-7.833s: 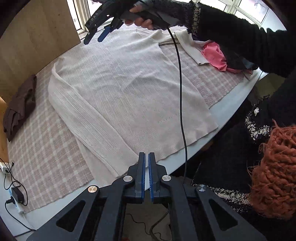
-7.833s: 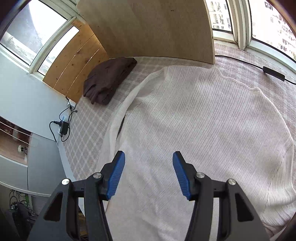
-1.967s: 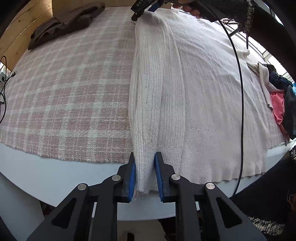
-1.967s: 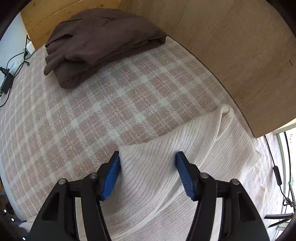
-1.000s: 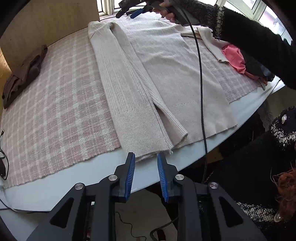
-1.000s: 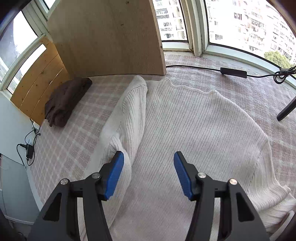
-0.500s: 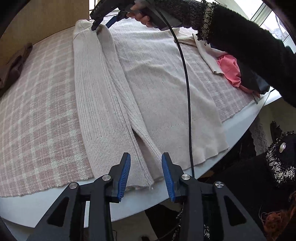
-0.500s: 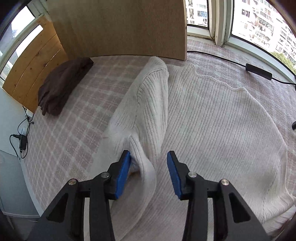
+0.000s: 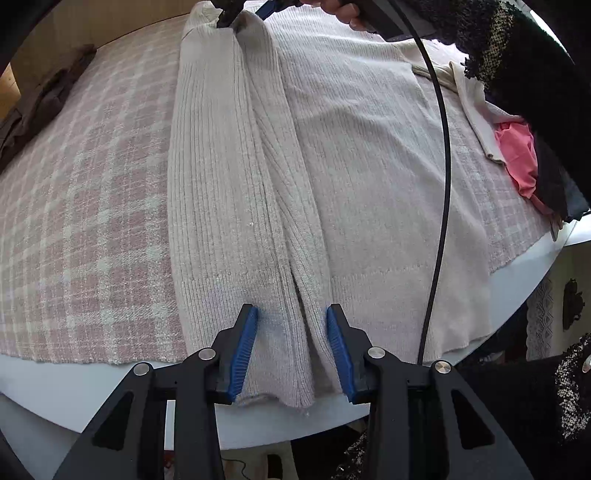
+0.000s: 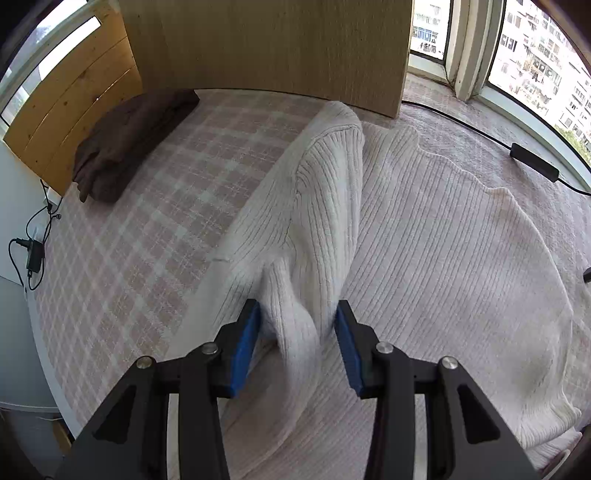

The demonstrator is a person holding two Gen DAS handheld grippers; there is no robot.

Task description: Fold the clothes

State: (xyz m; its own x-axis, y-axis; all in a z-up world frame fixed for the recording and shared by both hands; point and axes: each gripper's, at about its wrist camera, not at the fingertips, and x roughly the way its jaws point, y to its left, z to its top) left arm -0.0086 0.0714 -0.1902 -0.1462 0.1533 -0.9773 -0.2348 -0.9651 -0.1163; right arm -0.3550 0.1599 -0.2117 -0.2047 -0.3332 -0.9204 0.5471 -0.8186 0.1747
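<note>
A cream ribbed sweater (image 9: 369, 166) lies flat on the plaid cloth, its left side and sleeve (image 9: 280, 166) folded inward along its length. My left gripper (image 9: 290, 343) is over the near hem at the table edge. Its jaws are opening, and the sleeve cuff and folded hem lie between the pads without being pressed. At the far end, my right gripper (image 10: 297, 343) is shut on a raised fold of the sweater's shoulder (image 10: 325, 177), which bunches up between its blue pads. The left wrist view shows the right gripper (image 9: 245, 14) at the top, held by a hand.
A folded brown garment (image 10: 125, 140) lies at the far left by a wooden board (image 10: 266, 44). A pile of clothes with a pink piece (image 9: 517, 158) sits at the right. A black cable (image 9: 443, 147) hangs across the sweater. The white table edge (image 9: 74, 387) is near.
My left gripper has come down close over the hem and its jaws have widened. My right gripper has narrowed onto the shoulder fold and dropped lower.
</note>
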